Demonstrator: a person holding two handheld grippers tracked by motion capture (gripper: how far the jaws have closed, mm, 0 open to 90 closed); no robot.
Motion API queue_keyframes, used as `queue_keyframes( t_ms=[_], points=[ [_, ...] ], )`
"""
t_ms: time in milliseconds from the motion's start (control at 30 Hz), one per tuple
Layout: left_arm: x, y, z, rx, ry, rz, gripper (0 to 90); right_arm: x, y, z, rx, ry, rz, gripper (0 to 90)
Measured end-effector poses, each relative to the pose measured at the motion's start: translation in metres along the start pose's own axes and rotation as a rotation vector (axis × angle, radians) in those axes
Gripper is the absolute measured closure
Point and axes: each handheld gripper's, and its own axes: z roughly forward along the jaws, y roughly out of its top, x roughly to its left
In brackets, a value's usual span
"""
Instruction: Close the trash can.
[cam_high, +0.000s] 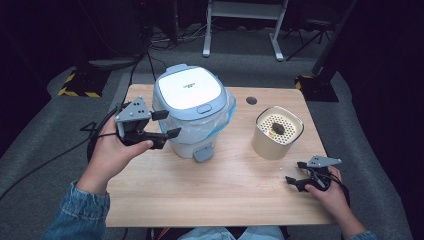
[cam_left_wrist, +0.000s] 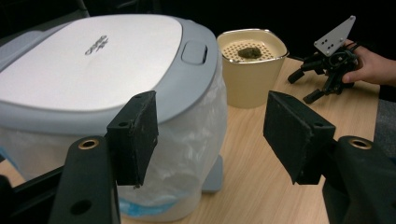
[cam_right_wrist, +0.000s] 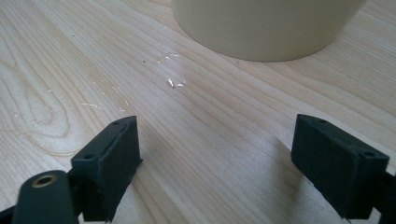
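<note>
Your left gripper (cam_high: 162, 124) stood with its black jaws wide apart and empty, hovering just beside the small white plastic pedal bin with the pale blue-grey lid (cam_left_wrist: 98, 56), which sat at the back left of the light wooden table (cam_high: 220, 185). Your right gripper (cam_high: 296, 172) rested low at the table's right edge, jaws likewise spread on nothing, near the cream cylindrical container with a perforated top (cam_high: 276, 131). The bin looked light, hollow and smooth-sided, so it would likely slide if nudged; its thin plastic liner (cam_left_wrist: 196, 135) was soft and slippery. The rigid lid rim looked the safest hold.
</note>
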Motion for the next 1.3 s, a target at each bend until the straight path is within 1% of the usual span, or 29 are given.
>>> queue_keyframes(
  t_ms=[100, 167, 267, 333, 367, 467, 500, 567, 633, 667, 733, 833, 867, 933, 1000, 1067, 1200, 1300],
  points=[
    [-0.002, -0.009, -0.004, 0.015, 0.003, 0.019, 34.2, 0.0, 0.001, 0.001, 0.0, 0.0, 0.0, 15.7],
    [-0.003, -0.016, -0.007, 0.014, -0.001, 0.016, 33.8, -0.001, 0.002, 0.002, 0.0, -0.001, 0.0, 15.7],
    [-0.004, -0.027, -0.012, 0.024, 0.021, 0.014, 33.3, 0.0, 0.002, 0.002, 0.0, -0.001, 0.002, 15.7],
    [-0.005, -0.034, -0.014, 0.034, 0.048, 0.012, 33.1, 0.0, 0.002, 0.002, 0.0, -0.001, 0.002, 15.7],
    [-0.005, -0.039, -0.015, 0.039, 0.054, 0.007, 33.1, 0.0, 0.002, 0.002, 0.0, -0.001, 0.002, 15.7],
    [-0.006, -0.053, -0.017, 0.043, 0.069, -0.034, 33.2, 0.0, 0.002, 0.002, 0.0, -0.001, 0.002, 15.7],
    [-0.006, -0.06, -0.017, 0.038, 0.073, -0.048, 33.3, 0.0, 0.002, 0.002, 0.0, -0.001, 0.002, 15.7],
    [-0.006, -0.069, -0.015, 0.033, 0.066, -0.066, 33.3, 0.0, 0.002, 0.002, 0.0, -0.001, 0.002, 15.7],
    [-0.007, -0.08, -0.012, 0.047, 0.072, -0.08, 33.8, 0.0, 0.002, 0.002, 0.0, -0.001, 0.002, 15.7],
    [-0.008, -0.085, -0.011, 0.059, 0.08, -0.086, 33.9, 0.0, 0.002, 0.002, 0.0, -0.001, 0.002, 15.7],
    [-0.008, -0.095, -0.009, 0.088, 0.109, -0.091, 33.8, 0.0, 0.002, 0.002, 0.0, -0.001, 0.002, 15.7],
    [-0.006, -0.109, -0.008, 0.1, 0.145, -0.113, 34.1, 0.0, 0.002, 0.002, 0.0, -0.001, 0.002, 15.7],
    [-0.006, -0.112, -0.008, 0.106, 0.152, -0.118, 34.0, 0.0, 0.002, 0.002, -0.001, -0.001, 0.002, 15.7],
    [-0.004, -0.12, -0.006, 0.116, 0.18, -0.127, 34.1, 0.0, 0.002, 0.002, -0.001, -0.001, 0.002, 15.7],
    [-0.003, -0.129, -0.004, 0.124, 0.171, -0.15, 34.5, 0.0, 0.002, 0.002, 0.0, -0.001, 0.002, 15.7],
    [-0.002, -0.138, 0.0, 0.123, 0.165, -0.17, 35.0, 0.0, 0.002, 0.002, -0.001, -0.001, 0.002, 15.7],
    [0.001, -0.157, 0.011, 0.155, 0.16, -0.194, 35.0, 0.0, 0.002, 0.002, -0.001, -0.001, 0.002, 15.7],
    [0.002, -0.169, 0.017, 0.18, 0.156, -0.204, 34.6, 0.0, 0.002, 0.002, 0.0, -0.001, 0.002, 15.7]
  ],
)
